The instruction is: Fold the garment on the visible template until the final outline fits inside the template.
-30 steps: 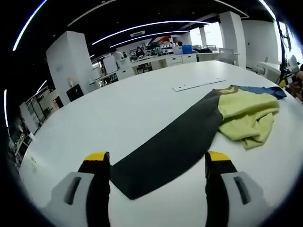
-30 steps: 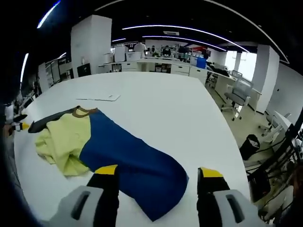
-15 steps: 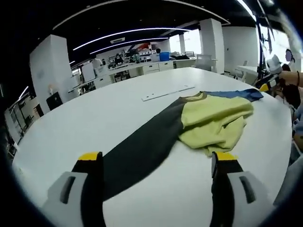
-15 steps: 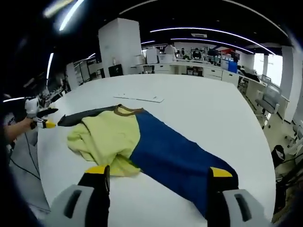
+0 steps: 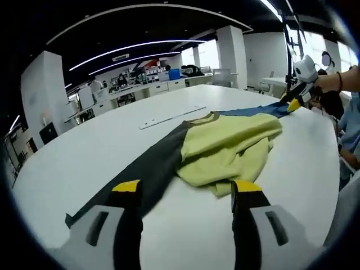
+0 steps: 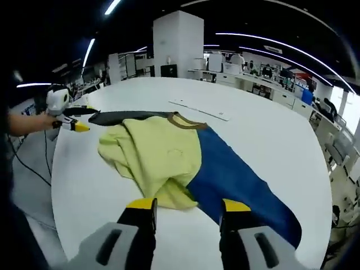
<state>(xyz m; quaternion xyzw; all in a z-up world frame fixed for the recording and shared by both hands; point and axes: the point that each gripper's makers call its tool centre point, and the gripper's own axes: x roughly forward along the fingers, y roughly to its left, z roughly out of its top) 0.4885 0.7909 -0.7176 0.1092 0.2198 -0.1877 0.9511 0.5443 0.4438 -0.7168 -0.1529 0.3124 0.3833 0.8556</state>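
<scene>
On smooth white table (image 6: 264, 129) — rumpled, seemingly soft garment (image 6: 163, 157).

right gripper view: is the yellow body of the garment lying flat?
No. The yellow body lies bunched and folded over itself on the white table, between the blue sleeve and the dark sleeve.

Yellow-green garment (image 6: 154, 157) with blue and dark grey sleeves.
</scene>
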